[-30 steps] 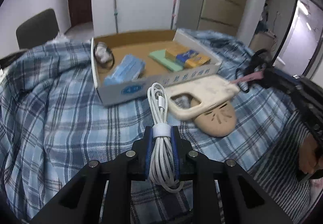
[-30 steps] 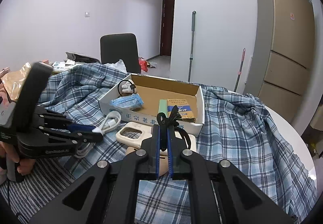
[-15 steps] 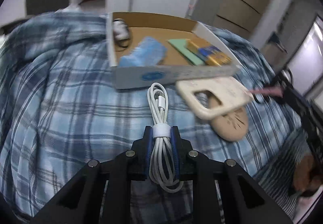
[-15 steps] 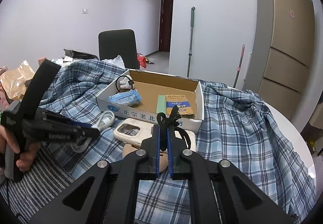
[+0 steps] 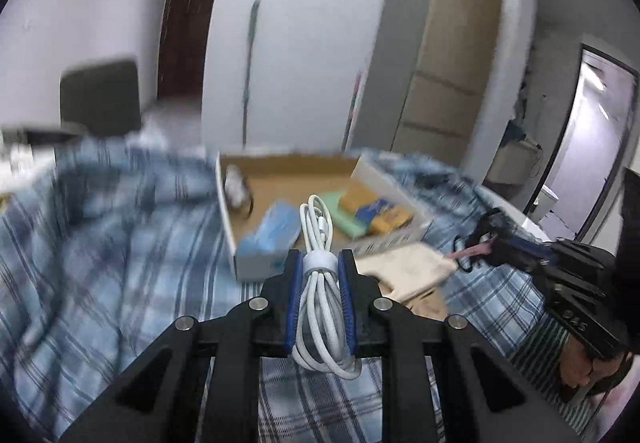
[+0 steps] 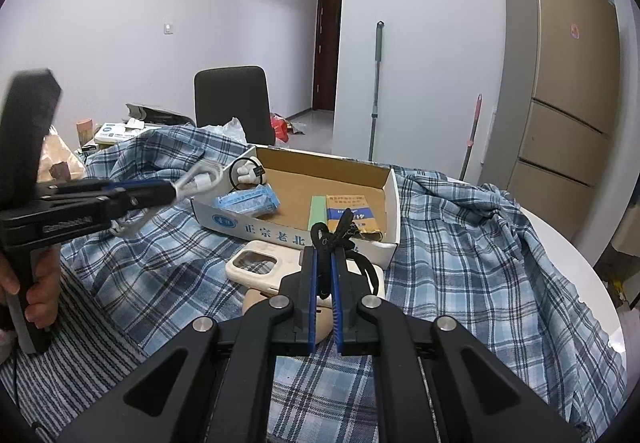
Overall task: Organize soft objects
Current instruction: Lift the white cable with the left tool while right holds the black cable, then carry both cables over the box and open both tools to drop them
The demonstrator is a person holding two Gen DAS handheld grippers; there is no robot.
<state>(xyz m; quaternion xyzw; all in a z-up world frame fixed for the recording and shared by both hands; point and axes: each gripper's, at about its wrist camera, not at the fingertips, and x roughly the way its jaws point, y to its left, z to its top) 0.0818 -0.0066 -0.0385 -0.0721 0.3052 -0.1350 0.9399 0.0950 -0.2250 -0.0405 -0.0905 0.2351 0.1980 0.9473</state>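
Note:
My left gripper [image 5: 319,263] is shut on a coiled white cable [image 5: 318,227], held in the air just before the near left corner of an open cardboard box [image 5: 248,263]. In the right wrist view the left gripper [image 6: 168,193] and the cable [image 6: 200,179] hang over the box's left end. My right gripper [image 6: 325,255] is shut on a black cord loop [image 6: 334,235] in front of the box [image 6: 296,239]. A cream phone case [image 6: 260,267] lies on a tan oval piece [image 6: 256,301] under it.
The box holds a blue mask pack [image 6: 246,201], a green pad [image 6: 318,211], a yellow booklet [image 6: 348,209] and a small white item [image 6: 246,173]. A blue plaid cloth [image 6: 460,243] covers the round table. A dark chair [image 6: 232,99] and a fridge [image 6: 560,83] stand behind.
My left gripper has risen and tilted up with the cable, closer to the box's left end. The right gripper has stayed still with the black cord.

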